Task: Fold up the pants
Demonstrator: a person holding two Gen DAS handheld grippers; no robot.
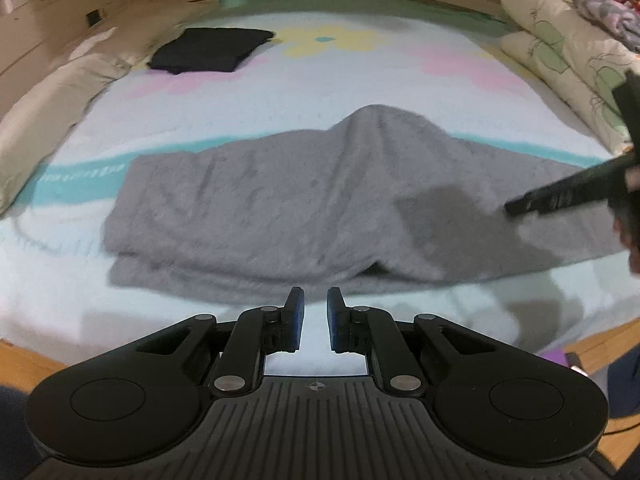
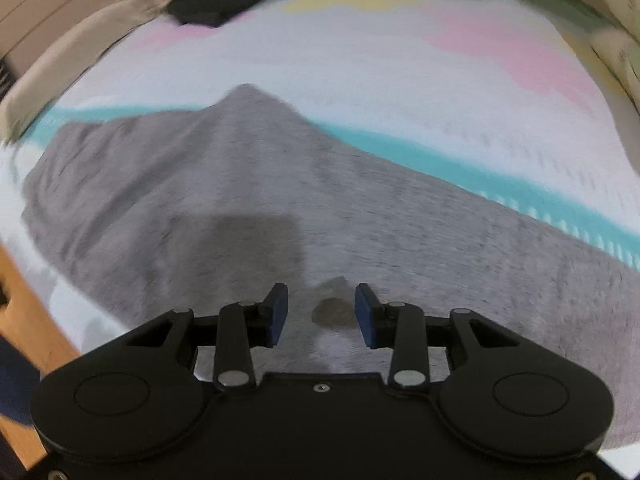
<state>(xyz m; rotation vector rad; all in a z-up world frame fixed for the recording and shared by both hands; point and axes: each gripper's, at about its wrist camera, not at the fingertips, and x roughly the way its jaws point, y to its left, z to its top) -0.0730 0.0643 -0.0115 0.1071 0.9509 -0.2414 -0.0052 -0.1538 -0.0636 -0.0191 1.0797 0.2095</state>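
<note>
One grey pants [image 1: 320, 208] lies across the bed [image 1: 360, 76], partly folded. One black folded cloth [image 1: 208, 50] lies far behind. Left gripper [image 1: 316, 300] fingers are nearly clenched, empty; right gripper [image 2: 321, 304] fingers are released above the pants.

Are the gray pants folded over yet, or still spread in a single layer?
Partly folded: the gray pants show two stacked layers along the near left edge, with a raised hump mid-garment, so they are not flat.

The right gripper [image 2: 321, 312] hung above the grey pants [image 2: 240, 184] with its jaws apart and nothing between them. The pants lay across the bed [image 2: 400, 92], and a dark folded garment [image 2: 224, 0] lay near its far left corner.
</note>
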